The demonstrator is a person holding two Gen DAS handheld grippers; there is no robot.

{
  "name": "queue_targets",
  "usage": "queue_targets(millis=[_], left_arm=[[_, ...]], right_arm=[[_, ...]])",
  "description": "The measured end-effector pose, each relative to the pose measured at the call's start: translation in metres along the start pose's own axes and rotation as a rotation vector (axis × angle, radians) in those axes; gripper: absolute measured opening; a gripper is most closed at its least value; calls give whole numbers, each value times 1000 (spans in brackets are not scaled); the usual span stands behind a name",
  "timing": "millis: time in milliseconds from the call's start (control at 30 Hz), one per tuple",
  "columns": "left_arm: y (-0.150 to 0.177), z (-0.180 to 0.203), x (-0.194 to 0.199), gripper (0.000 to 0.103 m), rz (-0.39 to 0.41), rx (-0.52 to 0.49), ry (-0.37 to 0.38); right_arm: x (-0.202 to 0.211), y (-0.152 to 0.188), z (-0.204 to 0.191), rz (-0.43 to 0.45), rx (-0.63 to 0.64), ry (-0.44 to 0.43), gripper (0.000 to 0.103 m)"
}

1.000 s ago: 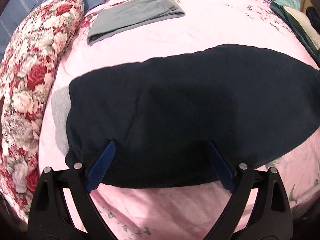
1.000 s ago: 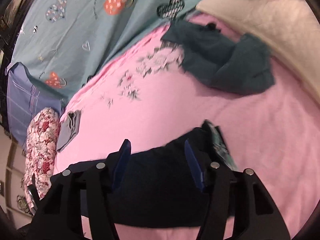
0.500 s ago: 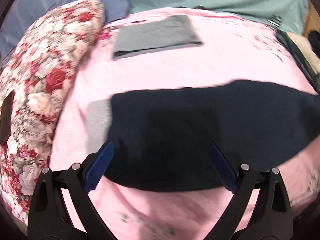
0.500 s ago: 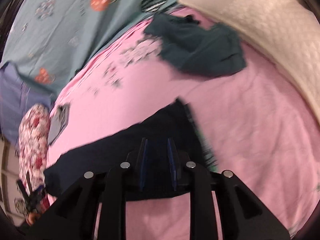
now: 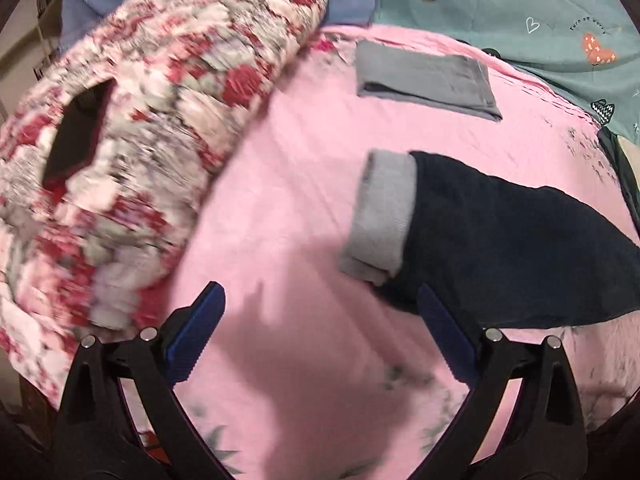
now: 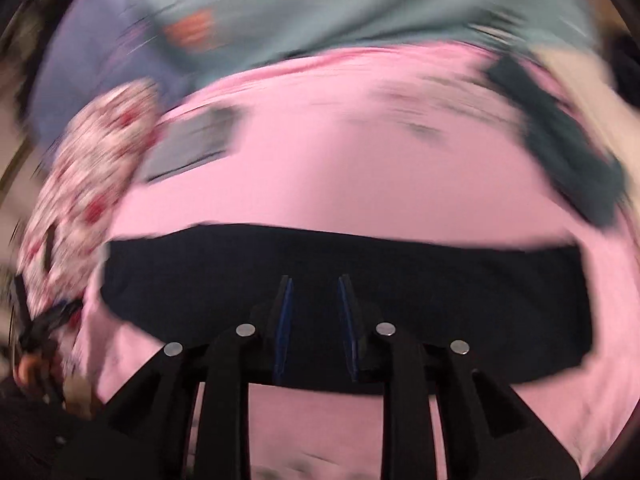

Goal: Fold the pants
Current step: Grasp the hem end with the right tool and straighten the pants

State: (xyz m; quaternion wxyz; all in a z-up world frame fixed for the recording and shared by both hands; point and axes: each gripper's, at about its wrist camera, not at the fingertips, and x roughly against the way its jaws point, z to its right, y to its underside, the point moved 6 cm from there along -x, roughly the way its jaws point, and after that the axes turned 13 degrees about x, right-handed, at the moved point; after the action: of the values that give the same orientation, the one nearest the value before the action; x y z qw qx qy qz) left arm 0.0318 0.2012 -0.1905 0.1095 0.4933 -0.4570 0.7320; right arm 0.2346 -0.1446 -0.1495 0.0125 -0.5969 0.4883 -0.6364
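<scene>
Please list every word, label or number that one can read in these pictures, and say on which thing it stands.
"Turn off worry": small curved print, reading uncertain, on the teal sheet, above the orange heart.
Print at that sheet's top edge: cut off, unreadable.
Right wrist view: too blurred to read anything.
Dark pants, grey folded cloth: no text.

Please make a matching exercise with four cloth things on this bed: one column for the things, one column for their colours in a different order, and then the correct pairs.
Things:
1. pants
2. folded cloth
3. bed sheet
4. rolled quilt

Colours:
A. pink
B. red and white flowers
C. dark navy with a grey band at one end
D. plain grey

Pairs: 1-C, 2-D, 3-A, 4-B
</scene>
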Motion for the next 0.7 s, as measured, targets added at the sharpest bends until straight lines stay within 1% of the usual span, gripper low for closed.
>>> queue_targets(millis=[33,67,100,133,167,200,233,267,300,333,367,400,467,500,567,600,633,667,700], left_arm=[[-3,-6,6,98,21,-3,-1],[-4,-9,11,98,33,-2,1],[-7,-13,16,98,42,1,2],[-10,-18,19,98,53,7,4],[-11,-21,22,98,58,12,10],[-12,-25,25,98,63,17,18],[-13,-28,29,98,70,26,30],[-14,-30,31,98,71,32,39],[-14,-32,32,98,71,33,51],[-14,-33,35,98,76,28,62],[-14,-34,36,98,83,19,64],[-16,-34,39,98,91,8,66],[-20,-32,40,98,97,-8,83],[-22,-31,41,98,103,-15,92],[-27,-23,38,98,106,-37,113],[-29,-15,36,98,106,-52,127],[-32,-2,32,98,109,-78,145],[-34,10,30,98,114,-100,162],[-37,30,26,98,116,-129,197]], right_arm=[[-21,-18,-46,8,80,-101,24],[-33,-27,-72,13,123,-150,24],[-55,-41,-114,26,198,-215,24],[-71,-52,-141,35,245,-253,24],[-92,-62,-171,45,286,-272,24],[-111,-69,-182,41,291,-262,24],[-137,-77,-196,25,289,-258,24],[-166,-83,-204,-1,292,-219,26],[-191,-86,-205,-46,289,-177,34],[-223,-76,-208,-151,273,-157,38],[-246,-68,-205,-228,260,-130,43],[-250,-70,-208,-207,274,-103,45],[-236,-76,-208,-181,276,-111,45],[-218,-80,-203,-143,240,-137,47],[-182,-77,-184,-79,156,-156,52],[-160,-70,-165,-54,102,-143,61],[-143,-62,-145,-43,51,-117,64],[-132,-55,-129,-41,16,-93,67],[-110,-38,-97,-45,-47,-40,67]])
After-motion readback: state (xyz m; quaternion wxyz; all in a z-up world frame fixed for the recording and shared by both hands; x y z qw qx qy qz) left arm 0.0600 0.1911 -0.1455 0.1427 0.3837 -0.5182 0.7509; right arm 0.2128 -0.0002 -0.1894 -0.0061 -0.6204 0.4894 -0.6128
